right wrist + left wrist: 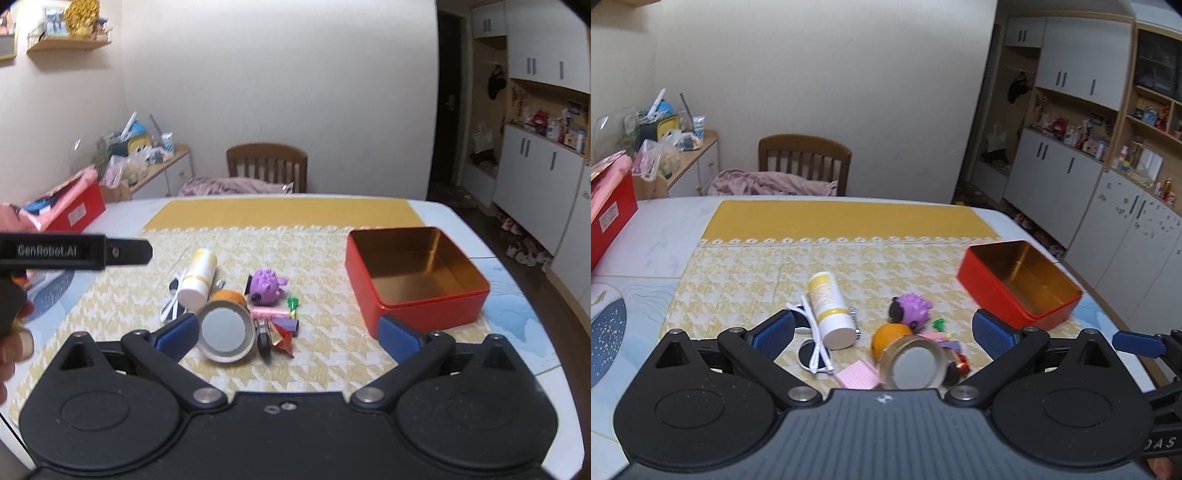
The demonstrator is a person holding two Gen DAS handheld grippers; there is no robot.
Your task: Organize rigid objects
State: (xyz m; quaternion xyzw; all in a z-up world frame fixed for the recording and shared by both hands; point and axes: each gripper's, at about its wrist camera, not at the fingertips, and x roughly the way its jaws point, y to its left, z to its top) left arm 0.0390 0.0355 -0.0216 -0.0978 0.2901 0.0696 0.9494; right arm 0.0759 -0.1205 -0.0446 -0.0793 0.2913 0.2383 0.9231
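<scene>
A pile of small objects lies on the yellow placemat: a white and yellow bottle (829,308) (197,278), white sunglasses (812,343), a purple toy (911,309) (266,286), an orange (888,338), a round tin (913,363) (226,330), a pink bar (269,313) and a pink ribbed piece (857,376). An open red tin box (1019,282) (415,275) with a gold inside stands empty at the right. My left gripper (882,334) is open above the pile. My right gripper (288,334) is open, just in front of the pile and the box.
The table's (646,240) far part holds a red carton (609,214) at the left. A wooden chair (805,162) with pink cloth stands behind the table. White cabinets (1071,177) line the right wall. The left gripper's body (74,251) crosses the right wrist view at left.
</scene>
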